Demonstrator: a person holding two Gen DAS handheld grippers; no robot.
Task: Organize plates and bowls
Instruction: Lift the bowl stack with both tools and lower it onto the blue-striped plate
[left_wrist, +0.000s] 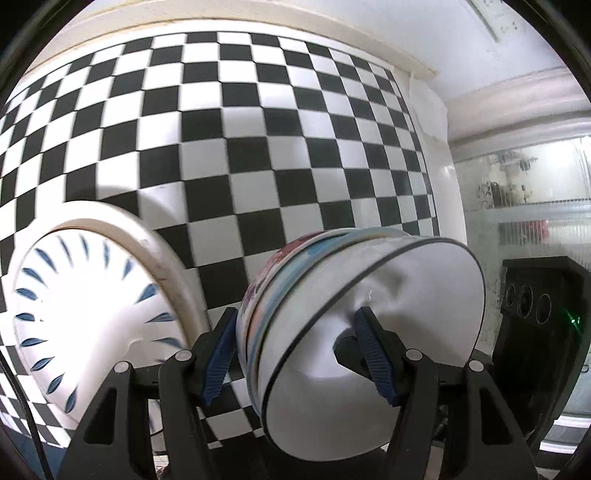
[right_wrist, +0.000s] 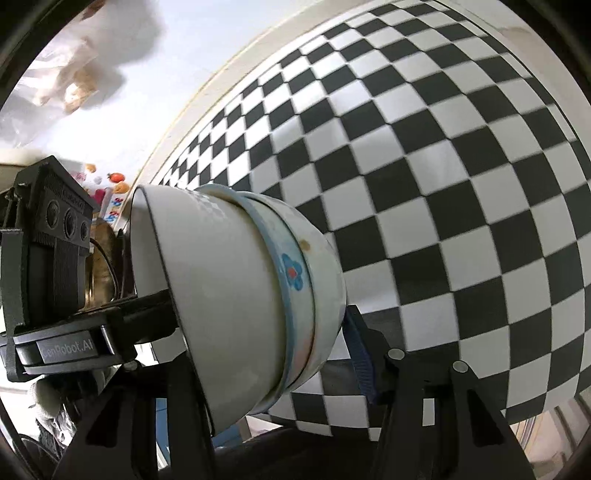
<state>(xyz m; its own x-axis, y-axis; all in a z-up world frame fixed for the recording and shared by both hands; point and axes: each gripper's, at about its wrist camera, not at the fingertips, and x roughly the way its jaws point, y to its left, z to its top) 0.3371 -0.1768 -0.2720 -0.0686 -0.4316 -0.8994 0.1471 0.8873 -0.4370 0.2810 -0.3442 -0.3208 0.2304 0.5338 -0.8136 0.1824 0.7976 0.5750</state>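
1. At the far left of your left wrist view, a white plate with blue leaf marks (left_wrist: 92, 314) lies on the black-and-white checkered tablecloth (left_wrist: 258, 129), blurred.
2. Right of that plate, your left gripper (left_wrist: 295, 354) is clamped on a stack of nested bowls (left_wrist: 369, 314), which is tipped on its side and raised off the cloth. One blue pad presses the stack's floral outer bowl at the left; the other blue pad (left_wrist: 373, 354) sits inside the innermost white bowl with its dark rim line.
3. Past the stack, at the right edge of that view, you see the black body of your right gripper (left_wrist: 543, 325), with three round openings and a small green light.
4. In your right wrist view, the black left gripper (right_wrist: 55, 258) shows at the far left, its finger reaching into the open mouth of the same stack of bowls (right_wrist: 236, 295).
5. The stack fills the middle of that view, with a blue flower mark on one bowl's band.
6. Your right gripper (right_wrist: 258, 365) grasps the stack too: its blue pad (right_wrist: 360, 354) lies against the outer bowl's base side, while the opposite finger is hidden behind the bowls.
7. To the right, the checkered tablecloth (right_wrist: 443, 184) spreads under the stack.
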